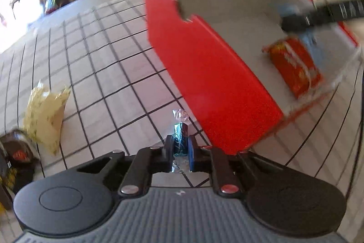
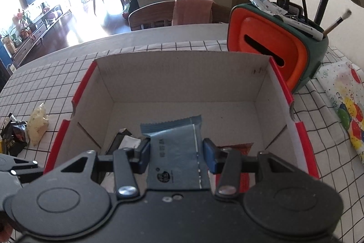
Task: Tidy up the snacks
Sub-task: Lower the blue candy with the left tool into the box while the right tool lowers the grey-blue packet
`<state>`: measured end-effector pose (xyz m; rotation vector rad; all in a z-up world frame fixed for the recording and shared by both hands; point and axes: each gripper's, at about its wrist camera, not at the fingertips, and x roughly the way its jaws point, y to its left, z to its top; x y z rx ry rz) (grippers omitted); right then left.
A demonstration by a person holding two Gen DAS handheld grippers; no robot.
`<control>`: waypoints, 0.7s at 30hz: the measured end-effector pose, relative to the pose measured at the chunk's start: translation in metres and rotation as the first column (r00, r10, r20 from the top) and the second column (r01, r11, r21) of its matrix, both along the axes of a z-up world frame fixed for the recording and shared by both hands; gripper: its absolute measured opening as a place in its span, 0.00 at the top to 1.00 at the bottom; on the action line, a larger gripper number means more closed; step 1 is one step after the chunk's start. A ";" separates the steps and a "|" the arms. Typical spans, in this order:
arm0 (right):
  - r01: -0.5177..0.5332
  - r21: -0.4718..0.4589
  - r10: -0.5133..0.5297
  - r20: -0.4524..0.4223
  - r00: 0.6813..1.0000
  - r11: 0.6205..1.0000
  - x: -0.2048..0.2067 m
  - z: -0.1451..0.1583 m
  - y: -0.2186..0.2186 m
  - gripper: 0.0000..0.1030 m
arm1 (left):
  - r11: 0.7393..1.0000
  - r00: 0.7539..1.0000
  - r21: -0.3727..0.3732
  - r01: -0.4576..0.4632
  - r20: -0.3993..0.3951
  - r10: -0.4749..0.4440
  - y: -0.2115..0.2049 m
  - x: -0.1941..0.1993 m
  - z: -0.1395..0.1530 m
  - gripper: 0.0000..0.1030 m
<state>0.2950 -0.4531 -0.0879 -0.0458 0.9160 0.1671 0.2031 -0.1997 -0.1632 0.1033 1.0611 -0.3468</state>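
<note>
Two grippers work: my left gripper pinches a small teal candy on the checked tablecloth beside the red box; I should lift straight up, clearing its wall.

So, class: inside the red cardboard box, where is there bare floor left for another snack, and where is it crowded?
The box floor is bare along the far wall and toward the right wall. The near side is crowded: the blue packet in the right gripper, a black-and-white packet and a red packet.
</note>
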 end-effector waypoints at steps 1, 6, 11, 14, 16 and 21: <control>0.002 0.003 -0.002 0.000 1.000 1.000 0.000 0.000 -0.001 0.55 | 0.999 1.000 -0.026 -0.025 -0.005 0.025 0.005 0.000 0.004 0.88; 0.007 0.008 -0.007 0.004 1.000 1.000 -0.001 0.002 -0.008 0.55 | 0.992 0.995 -0.076 -0.099 -0.008 0.099 0.020 -0.002 0.022 0.88; 0.006 0.010 -0.007 0.017 1.000 1.000 -0.005 0.008 -0.020 0.55 | 0.979 0.988 -0.142 -0.147 0.021 0.152 0.029 -0.009 0.054 0.88; 0.002 0.002 -0.002 0.030 1.000 1.000 -0.007 0.014 -0.028 0.55 | 0.973 0.987 -0.178 -0.144 0.050 0.156 0.026 -0.012 0.076 0.88; 0.003 -0.002 -0.003 0.039 0.999 1.000 -0.008 0.018 -0.035 0.55 | 0.971 0.986 -0.200 -0.131 0.073 0.148 0.019 -0.013 0.091 0.88; 0.006 -0.015 -0.006 0.047 0.999 1.000 -0.007 0.021 -0.051 0.55 | 0.974 0.989 -0.214 -0.077 0.107 0.102 -0.010 -0.004 0.108 0.88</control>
